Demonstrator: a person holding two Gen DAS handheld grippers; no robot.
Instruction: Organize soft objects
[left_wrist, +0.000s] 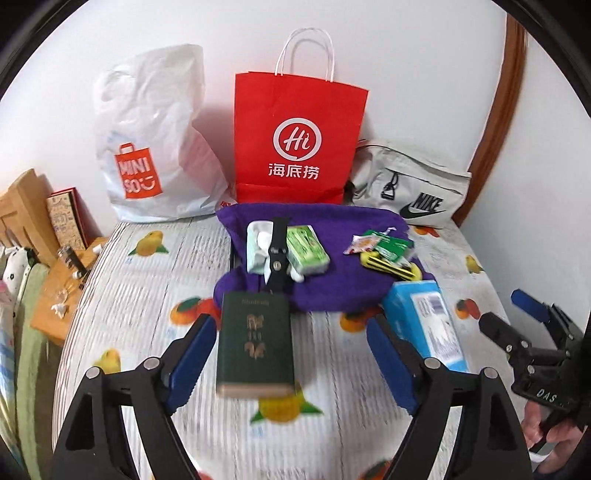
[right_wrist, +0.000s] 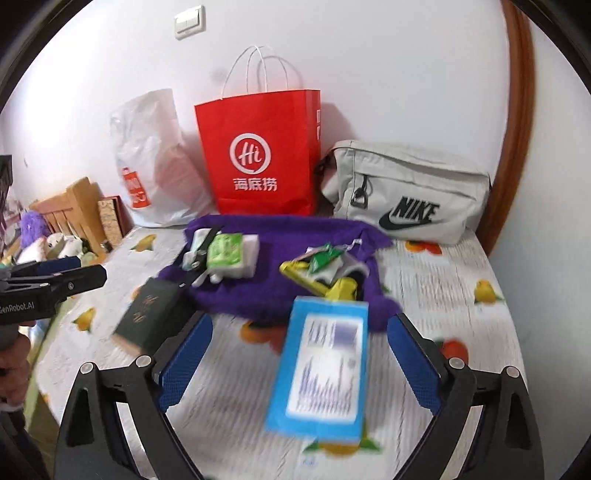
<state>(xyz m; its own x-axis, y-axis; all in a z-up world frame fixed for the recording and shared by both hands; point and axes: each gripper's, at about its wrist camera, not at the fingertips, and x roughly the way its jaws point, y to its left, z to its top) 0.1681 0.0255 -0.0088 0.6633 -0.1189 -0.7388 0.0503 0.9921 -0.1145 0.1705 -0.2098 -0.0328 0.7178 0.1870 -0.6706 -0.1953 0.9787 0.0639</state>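
Jaws of the left gripper (left_wrist: 291, 354) stand wide and released in the left wrist view, blue pads clear on both sides of a dark green booklet with gilt lettering (left_wrist: 255, 343) lying flat on the fruit-print bedsheet (left_wrist: 147, 280); nothing is grasped. Far of it, a purple fleece cloth (left_wrist: 332, 258) is spread out, carrying a green tissue pack (left_wrist: 307, 251), a white packet (left_wrist: 258, 247) and a heap of small green and yellow sachets (left_wrist: 384, 251). Right gripper (left_wrist: 517, 317) shows at the right edge, also parted and empty. Against the wall: a white plastic bag printed "MINISO" (left_wrist: 147, 147), a red paper carrier bag with "Hi" and 海底捞 (left_wrist: 295, 136), a grey fabric pouch marked "NIKE" (left_wrist: 410, 184). "DAS" is legible on the right tool's body.

Right wrist view: the right gripper's own jaws are spread and released, a light blue rectangular box with a printed white label (right_wrist: 321, 369) lying on the sheet between the pads, untouched as far as I can tell. Label text is too blurred to read. Left tool's body reads "GenRobot.AI".

Judgement: both items look just set down, so the step is between placements. Next move probably calls for reaching farther to the soft goods on the purple cloth, closing on one pack without dragging the cloth, then carrying it to a bag.
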